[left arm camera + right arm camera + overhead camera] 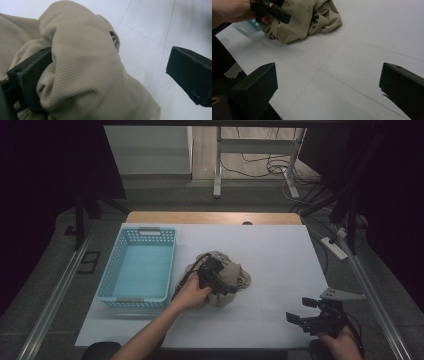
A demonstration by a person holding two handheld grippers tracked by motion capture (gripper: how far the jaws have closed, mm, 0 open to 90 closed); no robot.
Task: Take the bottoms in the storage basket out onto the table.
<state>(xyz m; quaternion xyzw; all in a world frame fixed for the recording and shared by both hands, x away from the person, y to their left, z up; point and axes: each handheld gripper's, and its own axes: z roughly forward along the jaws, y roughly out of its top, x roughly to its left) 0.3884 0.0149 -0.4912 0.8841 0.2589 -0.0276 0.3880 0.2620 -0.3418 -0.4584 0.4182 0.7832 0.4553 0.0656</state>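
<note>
A crumpled beige cloth (237, 274) lies in a heap at the middle of the white table (272, 247). My left gripper (216, 276) rests on the heap, held by a hand coming from the front. In the left gripper view its jaws stand wide apart (107, 70): the left jaw is tucked against a fold of the cloth (82, 50), while the right jaw hangs free over bare table. My right gripper (301, 310) is at the front right corner, open (327, 80), with only table between its jaws. From there the cloth (312, 17) and the left gripper (270, 11) show farther off.
A light blue plastic basket (137, 270) with nothing in it stands left of the cloth, close to it. The table's wooden far edge (215, 217) runs along the back. Metal rails flank both sides, and cables lie on the floor behind.
</note>
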